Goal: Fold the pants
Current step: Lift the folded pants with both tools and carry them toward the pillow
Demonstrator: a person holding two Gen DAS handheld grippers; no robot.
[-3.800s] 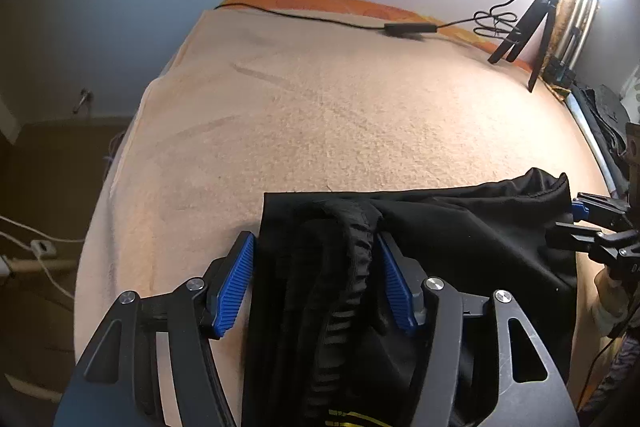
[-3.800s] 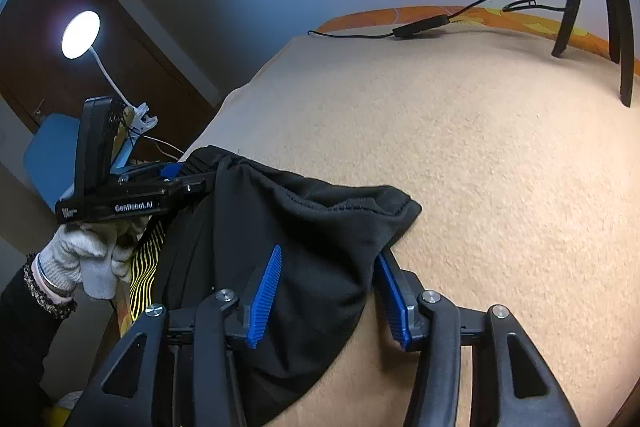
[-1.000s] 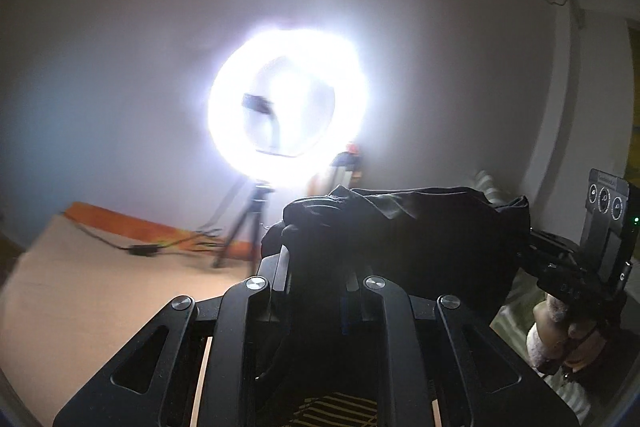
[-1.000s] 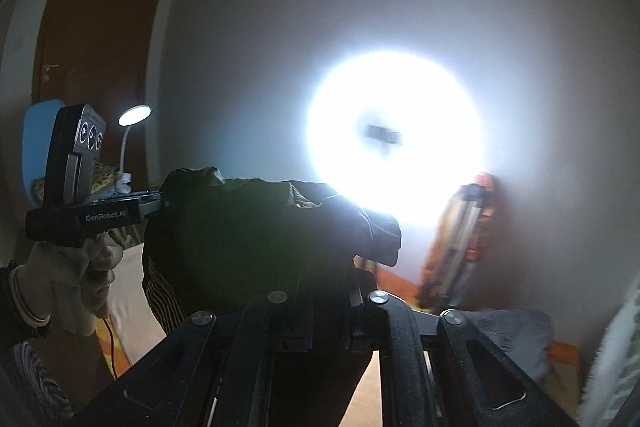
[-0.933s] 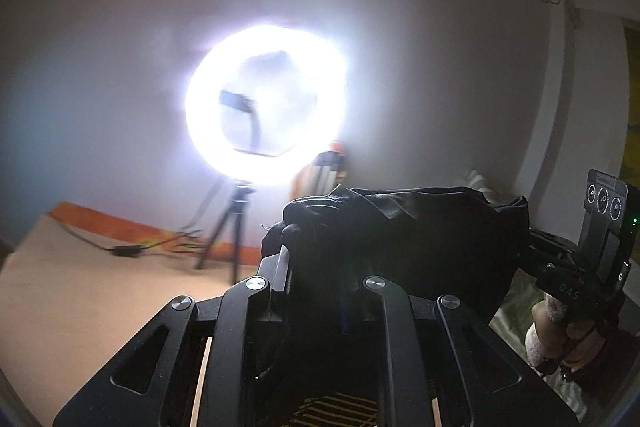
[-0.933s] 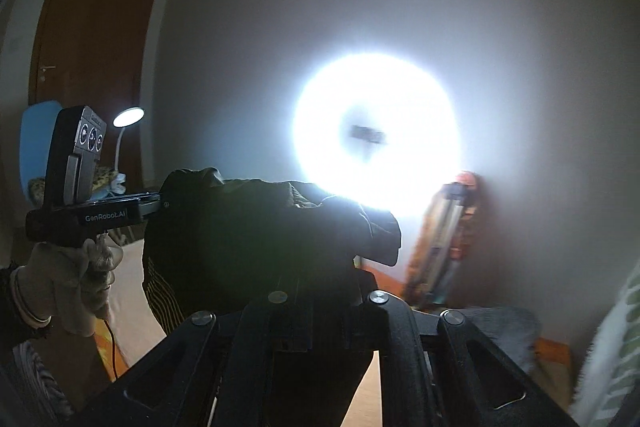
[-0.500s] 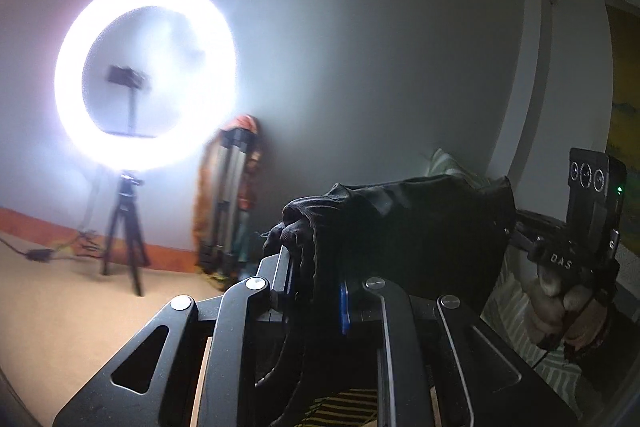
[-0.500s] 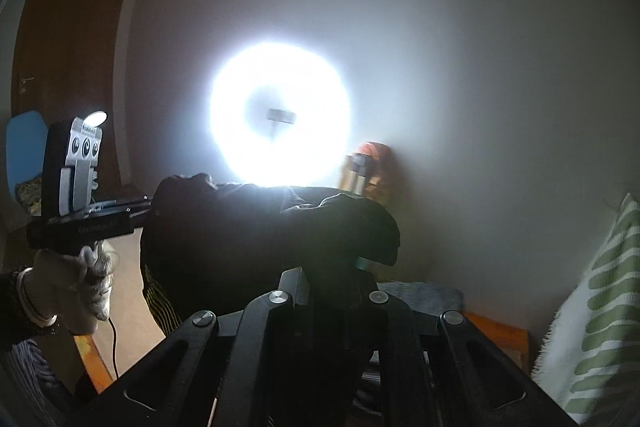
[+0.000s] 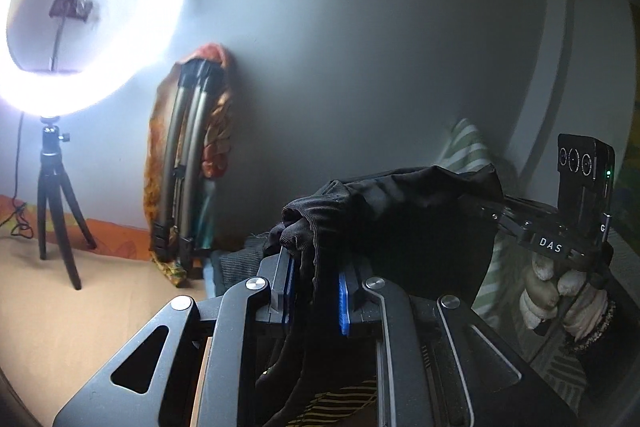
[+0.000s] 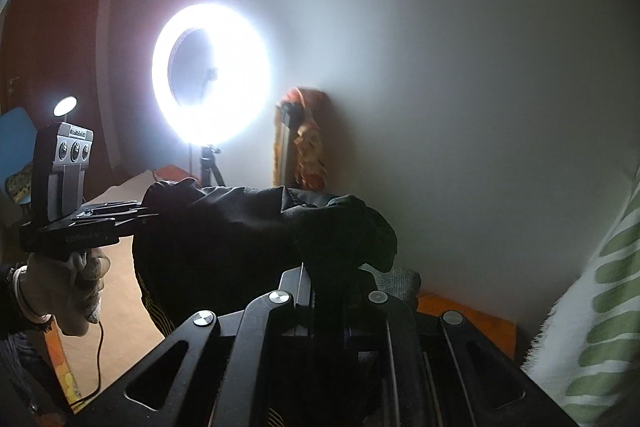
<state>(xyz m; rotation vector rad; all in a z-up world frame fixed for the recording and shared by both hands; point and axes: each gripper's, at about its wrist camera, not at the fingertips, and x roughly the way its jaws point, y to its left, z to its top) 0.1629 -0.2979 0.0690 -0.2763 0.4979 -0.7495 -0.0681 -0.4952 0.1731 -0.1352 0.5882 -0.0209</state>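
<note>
Much of the black pants (image 9: 404,227) hangs below both views, cut off behind the gripper bodies, so their lower length cannot be made out. There are two grippers: the left gripper (image 9: 314,285) is clamped on a bunched fold, its blue pads (image 9: 343,301) pressing the cloth, and the right gripper (image 10: 330,285) is clenched on another fold, its pads hidden in dark fabric. The cloth stretches between them, lifted. One ring light (image 10: 212,75) glows ahead; a bare wall (image 10: 460,87) lies beyond.
</note>
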